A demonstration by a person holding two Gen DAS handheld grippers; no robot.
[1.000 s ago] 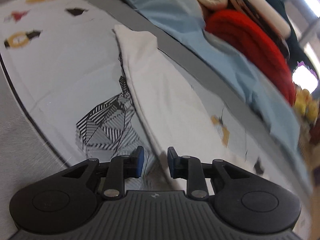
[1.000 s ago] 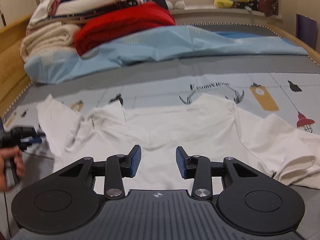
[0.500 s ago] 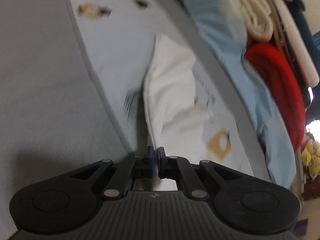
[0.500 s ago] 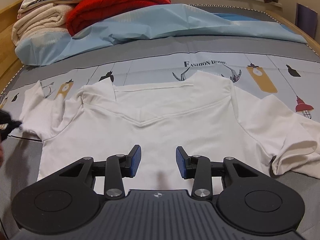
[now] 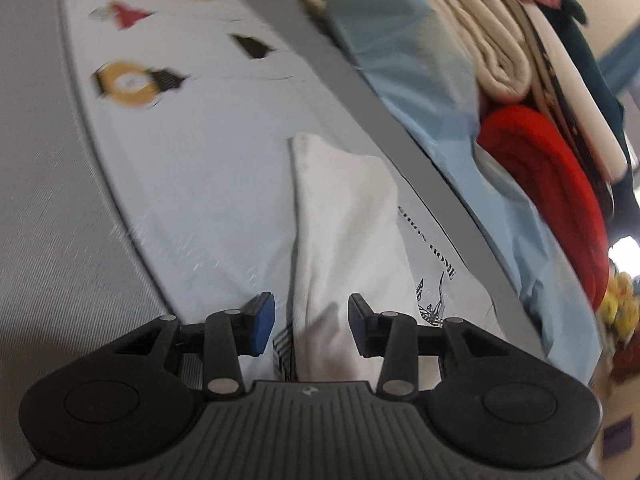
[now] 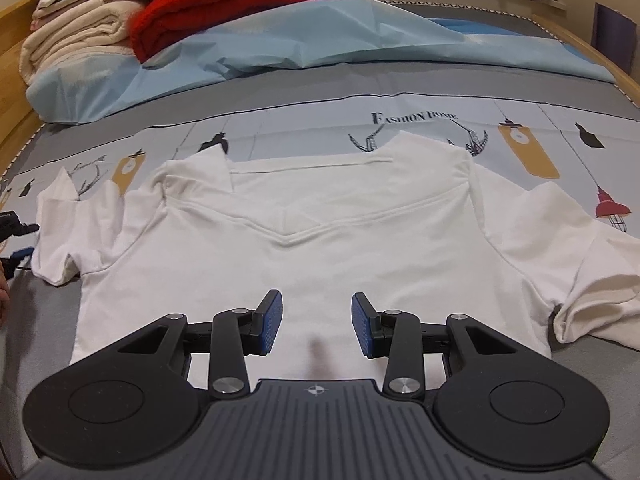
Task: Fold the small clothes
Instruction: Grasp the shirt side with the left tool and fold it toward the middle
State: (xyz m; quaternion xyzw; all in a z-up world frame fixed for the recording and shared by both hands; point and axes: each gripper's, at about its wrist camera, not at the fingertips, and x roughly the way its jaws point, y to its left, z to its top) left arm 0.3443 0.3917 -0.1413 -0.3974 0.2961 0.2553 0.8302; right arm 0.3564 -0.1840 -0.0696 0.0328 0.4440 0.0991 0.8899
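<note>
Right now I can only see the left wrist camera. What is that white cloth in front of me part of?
Observer: It's one sleeve of a white T-shirt that is spread out on the bedcover.
Operator: Where's the right claw?
Observer: The right claw hovers open over the shirt's lower middle, holding nothing.
Operator: Is the other sleeve flat?
Observer: No, the other sleeve lies crumpled at its end.

Both wrist views close, angled down; shared: white shirt [image 6: 320, 240].
</note>
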